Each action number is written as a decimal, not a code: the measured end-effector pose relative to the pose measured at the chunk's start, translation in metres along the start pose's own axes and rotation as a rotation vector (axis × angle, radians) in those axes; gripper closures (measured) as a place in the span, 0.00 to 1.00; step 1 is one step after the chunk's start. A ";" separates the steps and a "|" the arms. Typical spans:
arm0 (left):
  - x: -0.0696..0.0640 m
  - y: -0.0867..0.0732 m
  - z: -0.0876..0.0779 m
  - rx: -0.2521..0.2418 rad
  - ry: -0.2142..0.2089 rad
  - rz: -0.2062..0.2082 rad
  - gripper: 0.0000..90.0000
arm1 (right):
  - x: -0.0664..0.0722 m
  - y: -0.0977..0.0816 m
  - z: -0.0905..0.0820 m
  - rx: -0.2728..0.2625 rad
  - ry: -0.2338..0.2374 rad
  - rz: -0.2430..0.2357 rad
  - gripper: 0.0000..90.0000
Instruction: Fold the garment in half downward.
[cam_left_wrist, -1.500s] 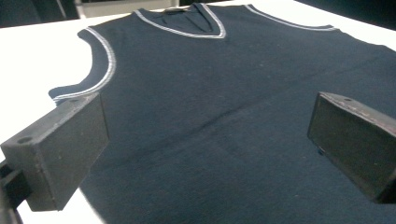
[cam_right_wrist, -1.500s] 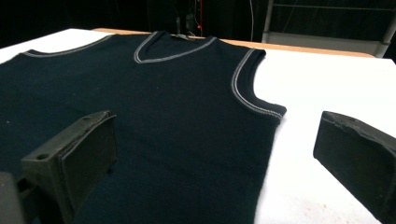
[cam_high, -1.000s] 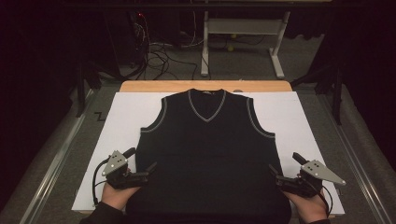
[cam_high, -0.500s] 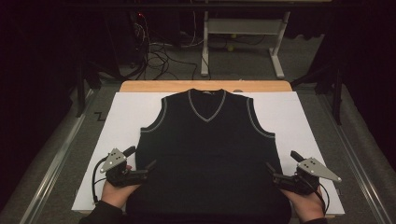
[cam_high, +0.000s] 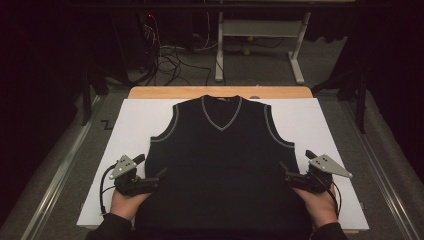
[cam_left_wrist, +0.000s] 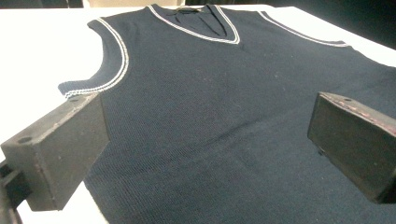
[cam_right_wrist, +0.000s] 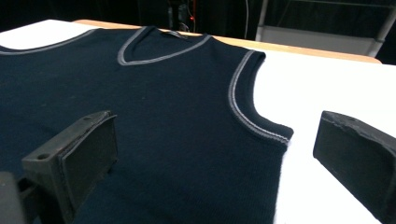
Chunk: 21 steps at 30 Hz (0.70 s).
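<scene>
On the white sheet (cam_high: 125, 130) covering the table lies a dark sleeveless sweater (cam_high: 222, 165), spread flat with its V-neck at twelve o'clock and its hem at six. At eight o'clock of it the left gripper (cam_high: 159, 176) sits at the side seam, jaws spread wide, holding nothing; at four o'clock the right gripper (cam_high: 286, 171) mirrors it, equally wide and empty. This looks like the approach before a fold: next, each pair of jaws should straddle its side edge and close on the knit.
</scene>
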<state>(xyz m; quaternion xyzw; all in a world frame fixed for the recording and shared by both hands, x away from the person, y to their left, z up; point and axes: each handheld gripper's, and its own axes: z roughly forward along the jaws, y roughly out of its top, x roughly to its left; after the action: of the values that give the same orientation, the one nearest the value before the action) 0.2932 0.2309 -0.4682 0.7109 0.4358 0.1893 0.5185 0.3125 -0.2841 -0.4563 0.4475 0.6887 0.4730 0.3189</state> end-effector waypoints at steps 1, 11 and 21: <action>0.000 0.000 0.000 0.001 0.002 -0.001 0.00 | 0.000 0.000 0.000 0.000 0.000 0.000 0.01; 0.017 0.001 0.002 0.055 0.079 -0.046 0.00 | -0.011 0.004 0.022 0.075 -0.025 0.013 0.04; 0.040 -0.002 0.010 0.183 0.127 -0.141 0.15 | -0.019 -0.001 0.016 0.173 -0.026 0.059 0.27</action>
<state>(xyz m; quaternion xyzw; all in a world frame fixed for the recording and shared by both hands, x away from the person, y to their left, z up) 0.3208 0.2579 -0.4813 0.7095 0.5321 0.1564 0.4348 0.3334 -0.2964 -0.4624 0.4994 0.7093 0.4150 0.2743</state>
